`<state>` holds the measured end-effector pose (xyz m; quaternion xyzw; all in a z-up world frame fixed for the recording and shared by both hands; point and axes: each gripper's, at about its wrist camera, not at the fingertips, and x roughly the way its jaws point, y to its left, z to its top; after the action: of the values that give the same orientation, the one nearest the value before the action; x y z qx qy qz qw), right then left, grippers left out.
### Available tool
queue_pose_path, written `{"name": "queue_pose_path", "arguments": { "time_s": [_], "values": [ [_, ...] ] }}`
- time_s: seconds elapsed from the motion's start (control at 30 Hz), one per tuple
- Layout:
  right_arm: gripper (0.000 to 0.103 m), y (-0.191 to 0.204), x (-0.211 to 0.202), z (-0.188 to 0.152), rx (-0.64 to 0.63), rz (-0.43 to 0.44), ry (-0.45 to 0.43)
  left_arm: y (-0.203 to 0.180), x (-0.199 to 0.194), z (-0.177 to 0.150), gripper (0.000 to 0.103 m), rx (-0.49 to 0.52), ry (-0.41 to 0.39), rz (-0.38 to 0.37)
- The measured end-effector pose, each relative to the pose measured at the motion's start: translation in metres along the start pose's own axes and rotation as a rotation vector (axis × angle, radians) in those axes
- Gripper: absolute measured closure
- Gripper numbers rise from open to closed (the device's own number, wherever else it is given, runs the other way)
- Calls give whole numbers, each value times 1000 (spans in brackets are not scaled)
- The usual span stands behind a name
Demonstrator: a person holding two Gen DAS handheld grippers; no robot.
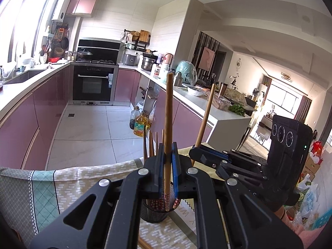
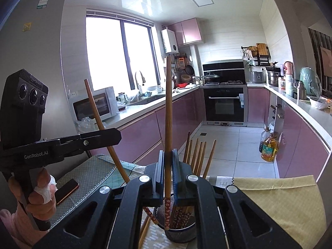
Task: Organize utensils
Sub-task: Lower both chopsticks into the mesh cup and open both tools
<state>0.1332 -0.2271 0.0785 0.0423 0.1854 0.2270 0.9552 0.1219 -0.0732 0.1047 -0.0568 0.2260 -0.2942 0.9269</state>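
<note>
My left gripper (image 1: 168, 151) is shut on a wooden chopstick (image 1: 168, 108) that stands nearly upright; its red flowered end hangs at the mouth of a black mesh holder (image 1: 154, 214). To the right, my right gripper (image 1: 194, 152) grips a second chopstick (image 1: 204, 120). In the right wrist view the right gripper (image 2: 168, 155) is shut on its upright chopstick (image 2: 168, 103) above the holder (image 2: 180, 233), where several chopsticks (image 2: 197, 155) stand. The left gripper (image 2: 116, 133) holds its chopstick (image 2: 99, 120) tilted left, with the lower end by the holder's rim.
The holder stands on a table with a patterned cloth (image 1: 83, 178) and a yellow cloth (image 2: 280, 197). A phone (image 2: 67, 191) lies at the left near a person's hand (image 2: 39, 197). Loose chopsticks (image 2: 143, 232) lie beside the holder. Beyond the table are kitchen counters and oil bottles (image 1: 140, 124).
</note>
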Motion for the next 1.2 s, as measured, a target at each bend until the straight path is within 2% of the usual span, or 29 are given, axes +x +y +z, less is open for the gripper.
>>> {"name": "queue_pose_path", "arguments": {
  "time_s": [0.43,1.2],
  "values": [
    [97,-7,28,-13,19,-20,49,-5,25,-15,96,61,73,79],
    [97,-21,47,-39,68,-32,122,5,63,-27,96,108,185,110]
  ]
}}
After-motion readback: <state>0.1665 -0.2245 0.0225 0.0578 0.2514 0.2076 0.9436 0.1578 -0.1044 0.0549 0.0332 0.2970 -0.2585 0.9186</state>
